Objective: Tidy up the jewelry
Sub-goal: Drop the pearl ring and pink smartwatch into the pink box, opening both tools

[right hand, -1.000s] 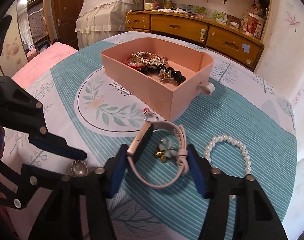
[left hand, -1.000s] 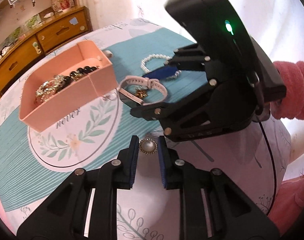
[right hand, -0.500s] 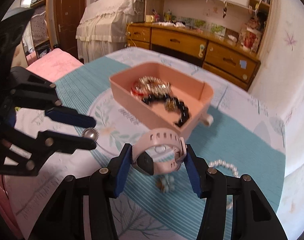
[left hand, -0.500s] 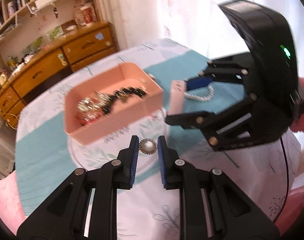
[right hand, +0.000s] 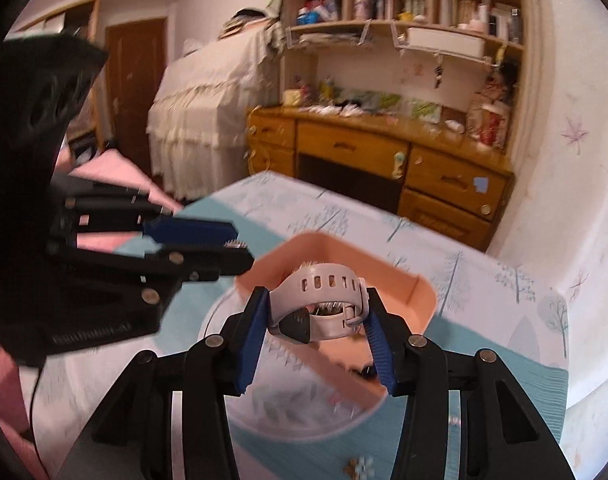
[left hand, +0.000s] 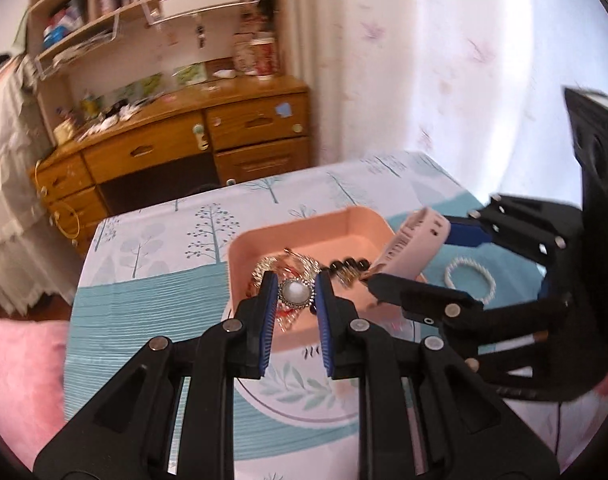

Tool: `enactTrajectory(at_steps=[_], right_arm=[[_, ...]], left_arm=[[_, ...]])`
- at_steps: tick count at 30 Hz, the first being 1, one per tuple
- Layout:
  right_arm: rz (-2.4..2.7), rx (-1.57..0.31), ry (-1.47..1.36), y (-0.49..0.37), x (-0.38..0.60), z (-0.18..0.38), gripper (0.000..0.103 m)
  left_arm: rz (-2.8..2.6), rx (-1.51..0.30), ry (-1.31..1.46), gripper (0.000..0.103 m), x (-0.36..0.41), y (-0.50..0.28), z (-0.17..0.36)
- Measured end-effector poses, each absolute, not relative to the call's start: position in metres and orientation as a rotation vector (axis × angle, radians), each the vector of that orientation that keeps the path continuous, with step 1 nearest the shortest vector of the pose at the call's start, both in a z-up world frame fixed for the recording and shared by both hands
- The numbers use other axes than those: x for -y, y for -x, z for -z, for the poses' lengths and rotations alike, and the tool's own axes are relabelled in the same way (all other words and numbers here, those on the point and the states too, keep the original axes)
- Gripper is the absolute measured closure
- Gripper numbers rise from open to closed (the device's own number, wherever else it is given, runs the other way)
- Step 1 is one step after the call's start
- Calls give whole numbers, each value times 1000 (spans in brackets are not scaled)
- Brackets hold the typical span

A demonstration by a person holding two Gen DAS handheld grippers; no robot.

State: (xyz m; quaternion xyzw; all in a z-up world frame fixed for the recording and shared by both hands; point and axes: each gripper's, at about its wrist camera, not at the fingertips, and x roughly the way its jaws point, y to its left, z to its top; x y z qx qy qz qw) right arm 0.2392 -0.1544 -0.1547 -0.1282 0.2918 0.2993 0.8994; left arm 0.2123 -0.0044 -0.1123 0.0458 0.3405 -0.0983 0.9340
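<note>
My left gripper is shut on a round pearl brooch and holds it above the near side of the pink box. My right gripper is shut on a pale pink watch and holds it over the pink box. The watch also shows in the left wrist view, at the box's right side. The box holds a gold ornament and black beads. The left gripper shows at the left of the right wrist view.
A white pearl bracelet lies on the teal cloth right of the box. A small flower earring lies near the right gripper's base. A wooden dresser and shelves stand behind the table. A pink cushion is at the left.
Both grippers have lifted their pieces off the table and carried them up over the pink box. The views have tilted up toward the dresser.
</note>
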Motion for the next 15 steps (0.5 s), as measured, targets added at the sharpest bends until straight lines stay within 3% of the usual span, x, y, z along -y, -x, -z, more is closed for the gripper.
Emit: enactTrajectory(at_steps=[8,10,12,14,15], right_arm=[[-453,-668,118,-265,154,146,55],[-426,-702,66,-273,161,150,48],[-388,-755,22,-278,166,155,34],[-378,-754,-20,-278,174,156,33],[-376,-749,-52,-276,178,155,29]], left_arm=[[143,-725,25,86,-7,-258,123],[134,-799,57,86,-8,-274,133],[139,-844,101,86,-11,-281,138],[147,-850,125,85,-12,-282,140],[145,-853,121,78,-12,-283,141]])
